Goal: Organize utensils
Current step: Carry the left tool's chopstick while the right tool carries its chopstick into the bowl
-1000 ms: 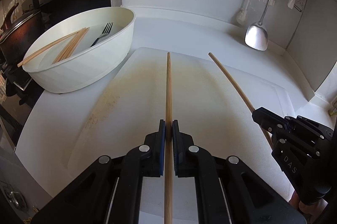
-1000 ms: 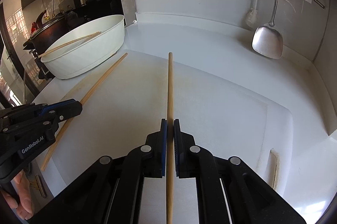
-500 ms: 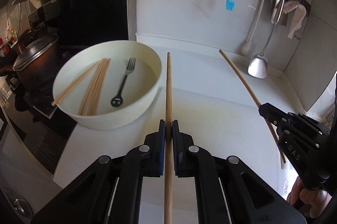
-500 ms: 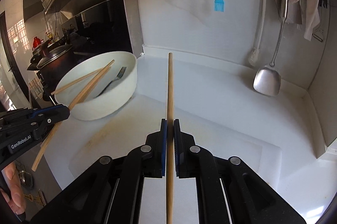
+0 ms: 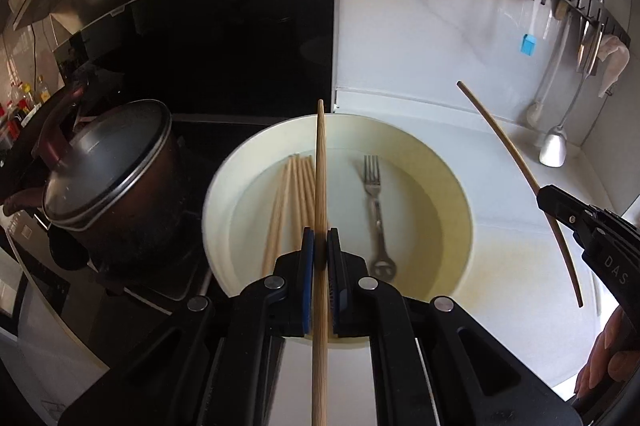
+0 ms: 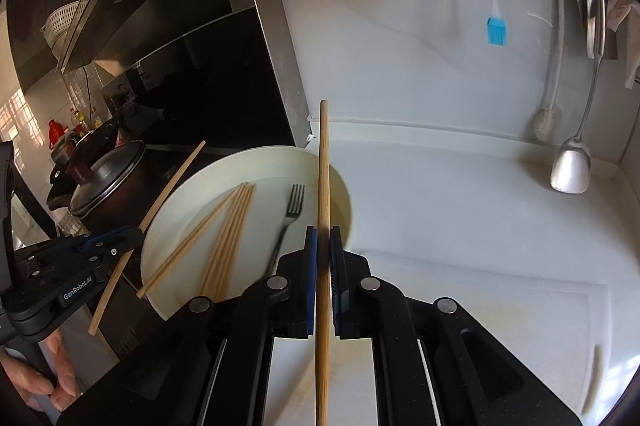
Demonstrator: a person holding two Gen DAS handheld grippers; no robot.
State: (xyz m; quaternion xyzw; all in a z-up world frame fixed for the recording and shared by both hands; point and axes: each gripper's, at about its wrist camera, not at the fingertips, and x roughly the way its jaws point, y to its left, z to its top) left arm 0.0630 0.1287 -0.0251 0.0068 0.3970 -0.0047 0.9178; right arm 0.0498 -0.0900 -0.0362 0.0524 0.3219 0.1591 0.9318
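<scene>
A: Left gripper [image 5: 318, 250]?
B: Clamped on a chopstick [image 5: 320, 186], held above the bowl [image 5: 460, 186].
A: Right gripper [image 6: 324, 246]?
B: Clamped on a second chopstick [image 6: 323, 186], over the bowl's right rim.
A: Bowl contents?
B: Loose chopsticks [image 5: 294, 194] left, one fork [image 5: 374, 202] right. Pot [image 5: 108, 178] beside the bowl's left.

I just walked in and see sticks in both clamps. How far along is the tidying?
Done: a bundle of chopsticks and a fork lie in the white bowl. In hand: the left gripper and right gripper each clamp one chopstick above or beside the bowl. Left: releasing both into it.
</scene>
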